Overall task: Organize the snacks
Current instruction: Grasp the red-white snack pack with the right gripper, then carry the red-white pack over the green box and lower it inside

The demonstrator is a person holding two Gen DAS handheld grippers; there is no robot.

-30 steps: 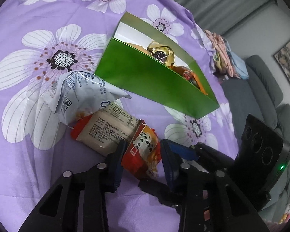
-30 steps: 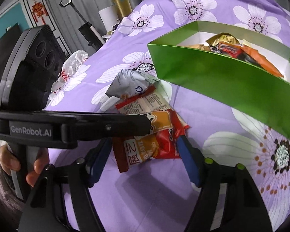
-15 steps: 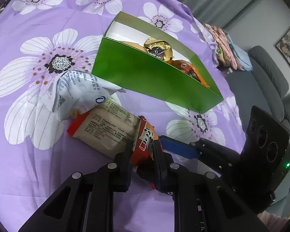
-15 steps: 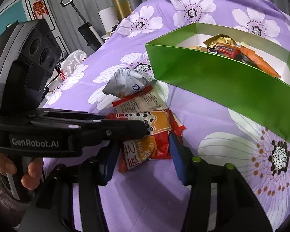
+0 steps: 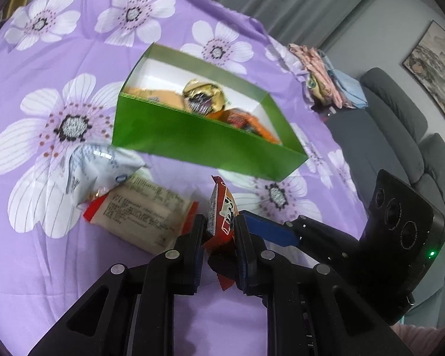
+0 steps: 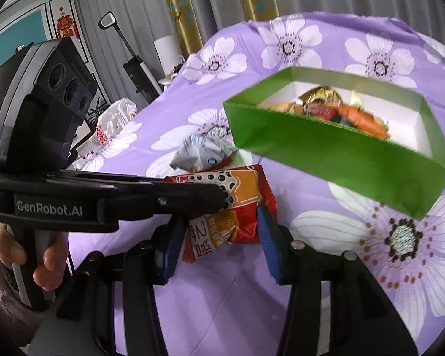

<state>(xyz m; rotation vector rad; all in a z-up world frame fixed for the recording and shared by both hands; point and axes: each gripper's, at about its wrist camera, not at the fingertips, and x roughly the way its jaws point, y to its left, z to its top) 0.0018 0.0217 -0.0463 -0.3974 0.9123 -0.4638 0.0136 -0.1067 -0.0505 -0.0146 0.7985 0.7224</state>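
My left gripper [image 5: 219,231] is shut on a red and orange snack packet [image 5: 222,213] and holds it edge-up above the cloth. The same packet [image 6: 231,207] hangs in front of my right gripper [image 6: 219,237], whose fingers are open on either side of it. The green box [image 5: 198,136], also in the right wrist view [image 6: 335,154], stands beyond and holds a gold wrapped snack [image 5: 203,95] and orange packets [image 5: 246,121]. A red-edged cream packet [image 5: 139,216] and a silver white bag [image 5: 98,166] lie on the cloth left of the left gripper.
A purple flowered cloth [image 5: 44,44] covers the surface. Folded clothes [image 5: 326,80] and a grey sofa [image 5: 400,136] lie beyond its far right edge. A white plastic bag [image 6: 115,121] sits at the cloth's left edge. The left gripper's body [image 6: 53,160] crosses the right wrist view.
My left gripper closed on the red and orange packet and lifted it off the cloth, turning it on edge. My right gripper rose with it and stayed open.
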